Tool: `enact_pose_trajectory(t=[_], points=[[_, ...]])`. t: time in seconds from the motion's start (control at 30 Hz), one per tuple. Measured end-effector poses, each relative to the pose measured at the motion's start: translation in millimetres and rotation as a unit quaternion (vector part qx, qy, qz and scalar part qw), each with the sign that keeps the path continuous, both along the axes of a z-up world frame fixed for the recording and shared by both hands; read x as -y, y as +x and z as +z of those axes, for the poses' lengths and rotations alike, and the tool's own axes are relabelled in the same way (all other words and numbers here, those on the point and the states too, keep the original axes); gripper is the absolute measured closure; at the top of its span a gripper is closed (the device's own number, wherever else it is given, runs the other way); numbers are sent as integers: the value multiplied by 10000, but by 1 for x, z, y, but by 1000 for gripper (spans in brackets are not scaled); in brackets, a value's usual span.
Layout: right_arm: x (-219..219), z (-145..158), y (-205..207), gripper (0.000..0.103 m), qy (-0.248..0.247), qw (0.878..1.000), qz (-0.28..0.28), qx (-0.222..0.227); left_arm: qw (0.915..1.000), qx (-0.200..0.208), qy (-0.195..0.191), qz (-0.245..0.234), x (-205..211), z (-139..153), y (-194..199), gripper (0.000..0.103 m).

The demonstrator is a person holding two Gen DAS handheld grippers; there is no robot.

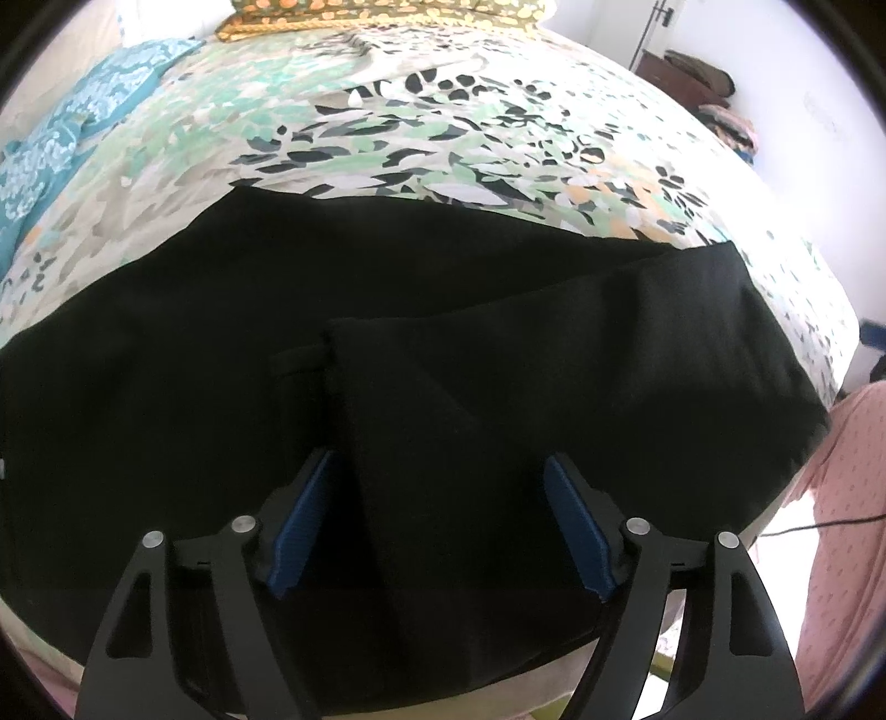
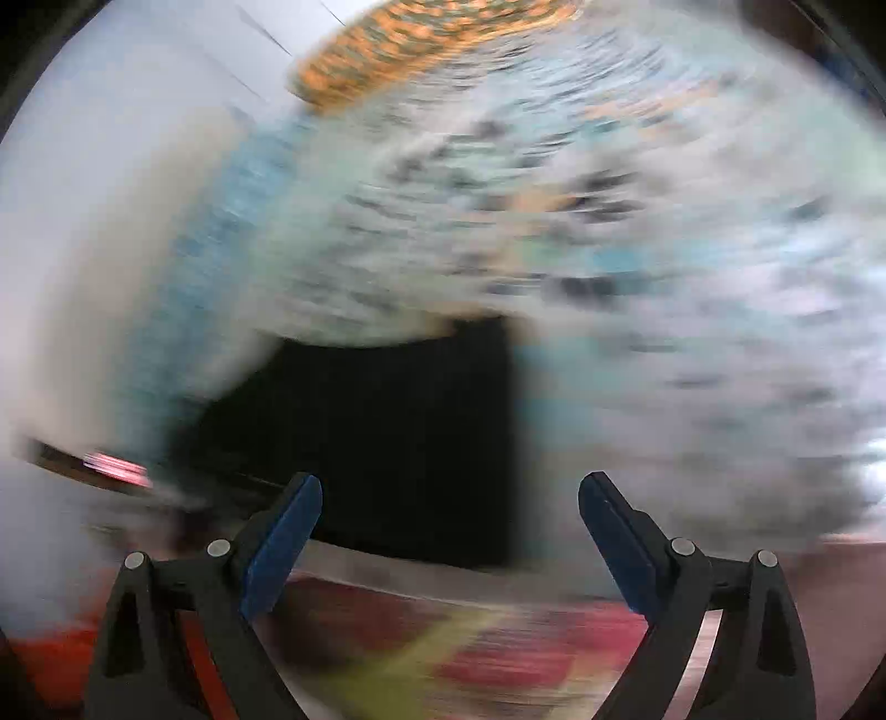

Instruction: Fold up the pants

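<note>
Blue-padded fingers [image 1: 302,526] of the left gripper [image 1: 440,465] stand wide apart above the black pants [image 1: 387,343], with a folded layer of the cloth lying in the gap between them; neither pad presses on it. Those of the right gripper [image 2: 449,487] are spread wide as well, with nothing between them, and its whole view is smeared by motion blur.

From the left wrist the pants lie spread across the near part of the bed, their far edge running from the left up to a corner on the right. One panel is folded back over the rest, its crease slanting down between the left gripper's two pads. The near edge of the pants hangs close to the side of the mattress. In the right wrist view the pants [image 2: 382,437] show as a dark block with a straight right edge, ahead of the open fingers.

Under the pants is a bedspread [image 1: 443,127] printed with green, black and orange leaf shapes. A teal patterned cloth [image 1: 61,138] lies at its far left, and an orange-spotted pillow [image 1: 382,16] sits at the head of the bed. A pink dotted sleeve [image 1: 847,498] of the person shows at the right edge.
</note>
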State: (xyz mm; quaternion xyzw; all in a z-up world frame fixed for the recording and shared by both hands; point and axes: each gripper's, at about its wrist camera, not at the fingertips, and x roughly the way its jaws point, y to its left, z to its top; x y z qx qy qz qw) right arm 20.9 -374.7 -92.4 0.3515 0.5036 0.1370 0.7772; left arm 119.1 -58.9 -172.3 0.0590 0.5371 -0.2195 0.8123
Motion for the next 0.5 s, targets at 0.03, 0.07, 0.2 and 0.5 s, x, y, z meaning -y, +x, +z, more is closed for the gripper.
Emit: enact_pose_trajectory(t=[0.03,0.07,0.2,0.5], points=[[-6,-9,8,9,296,9995,52,-30,10000,-7,-20,-8,-1,0,-1,24],[-16,-29,15,9,507,9984,115,-228,10000,-10,-40,-10,-2,1,-1,24],[-33,-92,18,10,358,9943,241,-978,9999,-34,-151,33,-7,2,-2,24],[-23,-45,14,7,744,9971,-159,83,9848,-104,-1016,1402,-81,32,19,22]])
